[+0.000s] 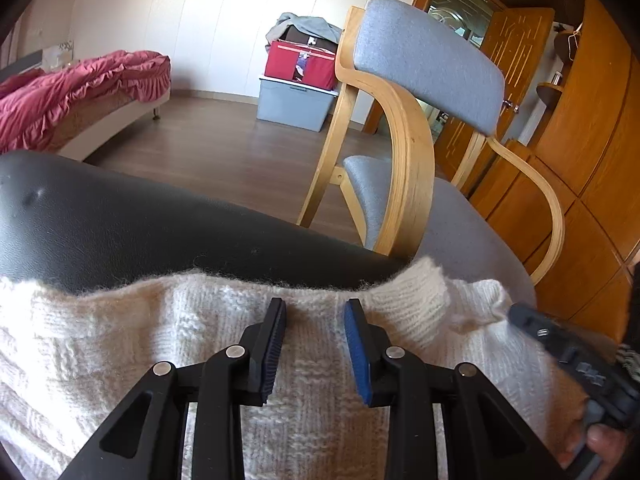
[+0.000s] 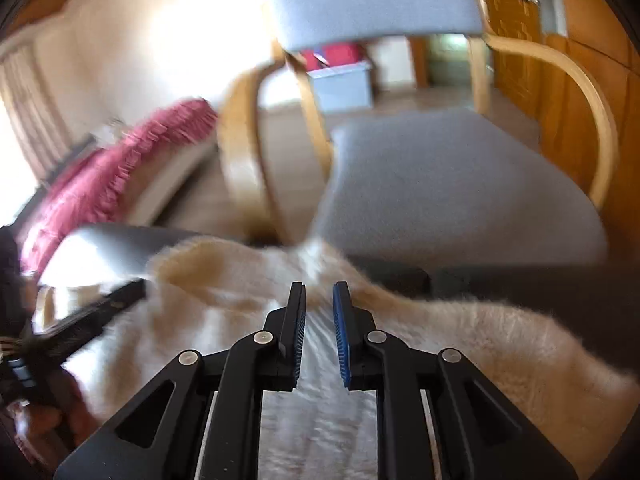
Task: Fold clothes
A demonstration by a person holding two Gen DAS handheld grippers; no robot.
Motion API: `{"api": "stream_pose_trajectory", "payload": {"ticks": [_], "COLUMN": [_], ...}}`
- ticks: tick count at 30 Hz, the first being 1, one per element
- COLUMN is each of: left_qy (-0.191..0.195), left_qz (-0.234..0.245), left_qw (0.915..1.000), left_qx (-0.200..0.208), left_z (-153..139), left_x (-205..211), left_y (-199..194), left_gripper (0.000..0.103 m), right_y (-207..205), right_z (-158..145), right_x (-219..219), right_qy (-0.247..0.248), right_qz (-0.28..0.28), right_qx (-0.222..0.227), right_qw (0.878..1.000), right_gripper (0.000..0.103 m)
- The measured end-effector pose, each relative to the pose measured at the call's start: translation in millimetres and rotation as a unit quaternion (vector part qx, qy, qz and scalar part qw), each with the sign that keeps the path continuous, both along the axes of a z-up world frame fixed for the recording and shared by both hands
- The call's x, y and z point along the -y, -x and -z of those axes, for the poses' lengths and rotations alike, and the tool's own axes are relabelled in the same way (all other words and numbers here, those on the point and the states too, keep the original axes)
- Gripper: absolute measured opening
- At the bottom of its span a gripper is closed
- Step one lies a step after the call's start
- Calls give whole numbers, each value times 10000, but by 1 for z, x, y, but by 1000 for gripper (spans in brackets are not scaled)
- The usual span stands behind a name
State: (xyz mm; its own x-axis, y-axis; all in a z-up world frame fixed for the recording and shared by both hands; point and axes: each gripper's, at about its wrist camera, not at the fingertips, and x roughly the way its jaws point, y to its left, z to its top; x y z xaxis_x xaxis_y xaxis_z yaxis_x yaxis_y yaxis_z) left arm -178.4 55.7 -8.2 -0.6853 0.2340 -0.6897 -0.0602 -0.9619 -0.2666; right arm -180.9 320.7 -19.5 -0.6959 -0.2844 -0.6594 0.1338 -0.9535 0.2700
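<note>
While the left gripper (image 1: 316, 308) hovers with its jaws parted, holding nothing, the cream cable-knit wool sweater (image 1: 120, 356) lies spread beneath it on a smooth black leather seat (image 1: 120, 216); a ribbed cuff (image 1: 416, 296) bunches at 1 o'clock. Pinching both layers near a seam would likely keep the fuzzy, stretchy knit from sagging. From the right wrist (badly blurred), the right gripper (image 2: 319, 292) is likewise released above the sweater, with a grey-cushioned bentwood chair (image 2: 460, 184) at 12 o'clock.

Lying rumpled on a black padded surface (image 1: 120, 220): cream knitted sweater (image 1: 120, 352), ribbed cuff (image 1: 416, 292) reaching toward the far edge.
</note>
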Motion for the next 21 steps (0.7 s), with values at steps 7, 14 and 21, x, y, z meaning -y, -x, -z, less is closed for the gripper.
{"api": "stream_pose_trajectory", "payload": {"ticks": [7, 14, 21], "left_qy": [136, 82, -155], "left_qz": [-84, -58, -307], "left_qw": [9999, 9999, 9994], "left_qx": [54, 61, 20], "left_z": [1, 4, 4], "left_x": [-2, 0, 13], "left_y": [3, 4, 2], "left_gripper": [30, 30, 30], "right_y": [-5, -13, -14], "right_z": [5, -1, -19], "right_x": [42, 64, 108], "right_qy": [-581, -768, -453], "right_qz": [-443, -661, -1507], "right_qx": [96, 4, 175], "right_qw": [9973, 9949, 9874], "right_gripper": [11, 10, 11]}}
